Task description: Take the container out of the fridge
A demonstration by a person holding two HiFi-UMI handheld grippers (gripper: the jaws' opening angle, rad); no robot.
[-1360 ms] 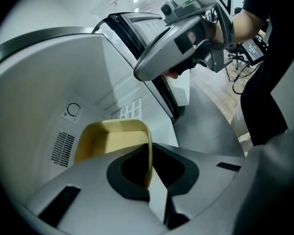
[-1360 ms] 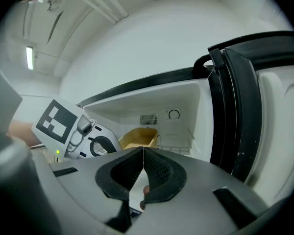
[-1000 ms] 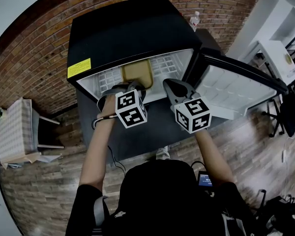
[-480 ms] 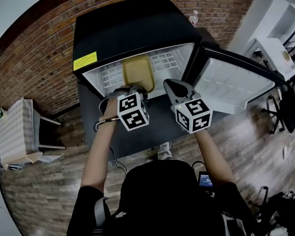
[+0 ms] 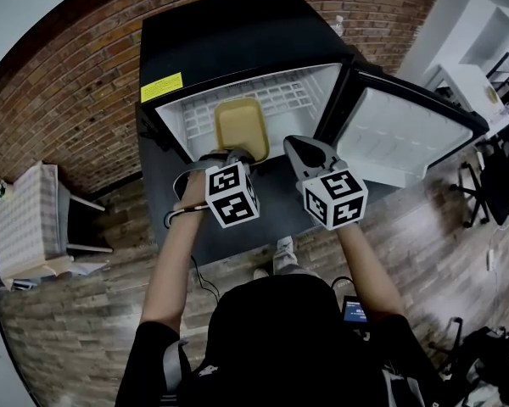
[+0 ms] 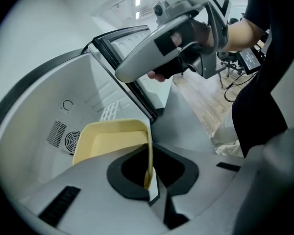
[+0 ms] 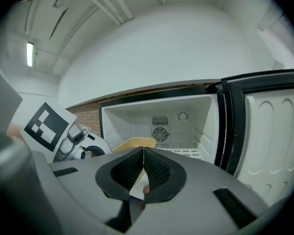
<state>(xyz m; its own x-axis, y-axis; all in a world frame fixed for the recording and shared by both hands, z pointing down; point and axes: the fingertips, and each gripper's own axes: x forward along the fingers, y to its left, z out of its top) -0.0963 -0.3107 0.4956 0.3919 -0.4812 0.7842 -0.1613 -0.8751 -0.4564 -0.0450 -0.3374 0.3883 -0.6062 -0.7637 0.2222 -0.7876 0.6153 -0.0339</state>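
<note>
1 black fridge [image 5: 237, 32], door [image 5: 399, 138] swung wide, ahead of both pairs of fingers.
1 yellow container [image 6: 110, 143], over the white shelf [image 5: 284, 100] inside the fridge. Its near rim is pinched by the fingers of the left gripper [image 6: 148, 177].
1 right gripper [image 7: 143, 173], fingers pressed together on nothing, the container ahead and to their left.
We advise drawing straight back and level, since the thin rim could slip the pinch.

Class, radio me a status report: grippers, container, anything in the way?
Left gripper shut on container rim. Right gripper shut, empty. Container inside fridge, not yet out. Door open, nothing in the way.
</note>
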